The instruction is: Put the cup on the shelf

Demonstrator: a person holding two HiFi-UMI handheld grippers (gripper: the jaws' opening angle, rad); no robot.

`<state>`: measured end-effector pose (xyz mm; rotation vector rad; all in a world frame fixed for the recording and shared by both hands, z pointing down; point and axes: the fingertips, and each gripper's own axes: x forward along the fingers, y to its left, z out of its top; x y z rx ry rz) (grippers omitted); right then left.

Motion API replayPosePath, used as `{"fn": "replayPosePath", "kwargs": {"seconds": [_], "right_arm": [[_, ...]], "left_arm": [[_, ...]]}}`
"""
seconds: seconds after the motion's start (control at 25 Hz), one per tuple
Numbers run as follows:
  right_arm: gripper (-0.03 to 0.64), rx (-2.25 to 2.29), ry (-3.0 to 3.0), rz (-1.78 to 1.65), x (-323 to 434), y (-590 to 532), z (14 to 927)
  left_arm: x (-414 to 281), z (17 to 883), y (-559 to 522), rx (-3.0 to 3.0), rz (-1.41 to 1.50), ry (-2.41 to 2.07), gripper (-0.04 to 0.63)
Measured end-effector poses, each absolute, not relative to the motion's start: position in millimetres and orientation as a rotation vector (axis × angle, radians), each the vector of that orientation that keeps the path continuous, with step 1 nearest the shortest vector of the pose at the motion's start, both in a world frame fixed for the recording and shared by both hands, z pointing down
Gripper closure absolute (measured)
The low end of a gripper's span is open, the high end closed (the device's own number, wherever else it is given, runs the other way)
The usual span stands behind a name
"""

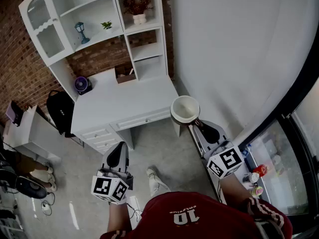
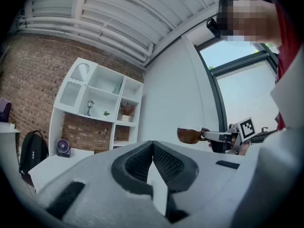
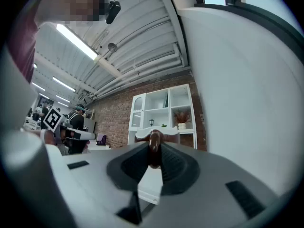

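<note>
The setting was a study nook inside an industrial hall: white desk (image 1: 124,103), shelf (image 1: 90,6), brick wall (image 1: 22,68), ribbed strip-lit ceiling (image 3: 137,42).

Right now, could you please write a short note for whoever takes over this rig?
Right hand-held gripper: shut on the cup by its handle, held upright in the air near the desk corner.
Left hand-held gripper: shut, empty, held low.
Shelf: white unit above the desk, against the brick wall, not yet reached.
Done: cup in hand.
Left: carry it to the shelf, set it down, release.
</note>
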<state>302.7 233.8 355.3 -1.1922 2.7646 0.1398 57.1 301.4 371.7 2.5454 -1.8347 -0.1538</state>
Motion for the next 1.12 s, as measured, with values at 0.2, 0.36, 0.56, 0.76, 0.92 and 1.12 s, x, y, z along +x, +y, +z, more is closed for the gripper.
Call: {"fn": "replayPosePath", "kwargs": {"seconds": [0.2,0.36,0.56,0.76,0.92,1.12], "right_arm": [[0.568,-1.191,2.784,0.145,303.9,233.2,355.3],[0.568,-1.191,2.776,0.119,305.5,231.4,354.7],[0.566,-1.193,2.756,0.094,309.4,233.5,354.3],[0.565,-1.181,2.762,0.107,307.4,235.8,355.5],[0.565,-1.175,2.765,0.111,304.1,236.4,356.9],[0.565,-1.166,2.765,0.106,298.2,229.6,357.2]], "left_arm": [[65.8,370.5,299.7,2.543,-0.149,-1.826,0.594],[66.7,370.4,298.8,2.546,-0.143,-1.824,0.594],[67.0,368.9,302.1,2.534,-0.140,-1.833,0.594],[66.0,370.9,305.0,2.543,-0.122,-1.833,0.594],[64.0,373.9,305.0,2.553,-0.112,-1.828,0.594],[59.4,374.0,300.5,2.542,-0.118,-1.841,0.594]]}}
